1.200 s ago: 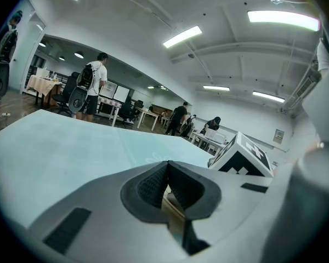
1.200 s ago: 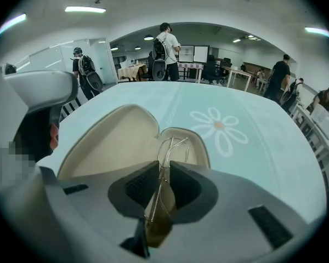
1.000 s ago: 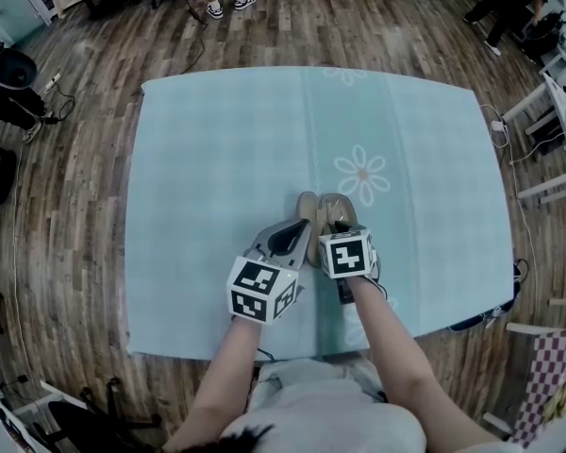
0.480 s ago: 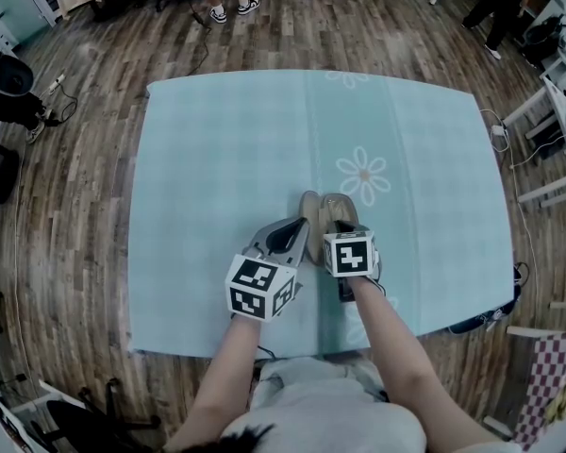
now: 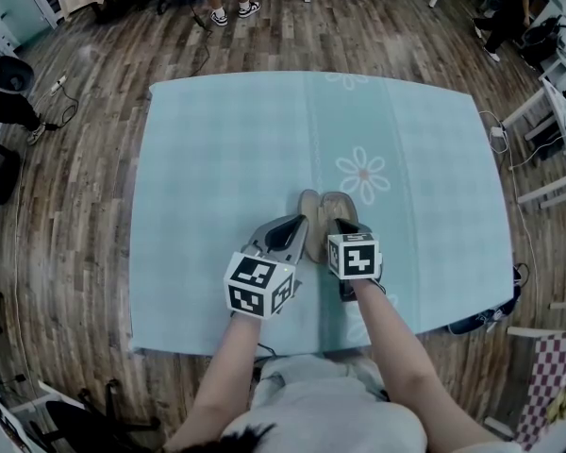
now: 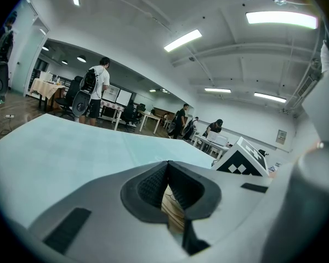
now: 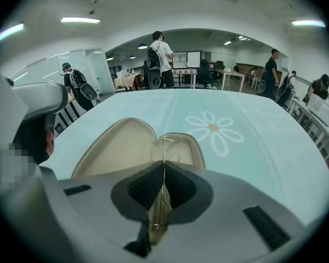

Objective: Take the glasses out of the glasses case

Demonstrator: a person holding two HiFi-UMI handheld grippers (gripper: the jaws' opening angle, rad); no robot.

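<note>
Head view: open case point(image 5: 313, 217) near the table's point(image 5: 217, 159) near edge. Left gripper view: left hand-held gripper point(image 6: 167, 164) pinches the case rim. Right gripper view: right hand-held gripper point(image 7: 163, 167) is clamped on the glasses point(image 7: 164, 149), over the case; a crooked pull could bend the thin wire.

We had the glasses case point(image 5: 313, 213) open on the table point(image 5: 217, 159), near its front edge. Left hand-held gripper point(image 5: 298, 225) at its left half, right hand-held gripper point(image 5: 345, 226) at the right half, where the glasses point(image 7: 164, 147) lay.
</note>
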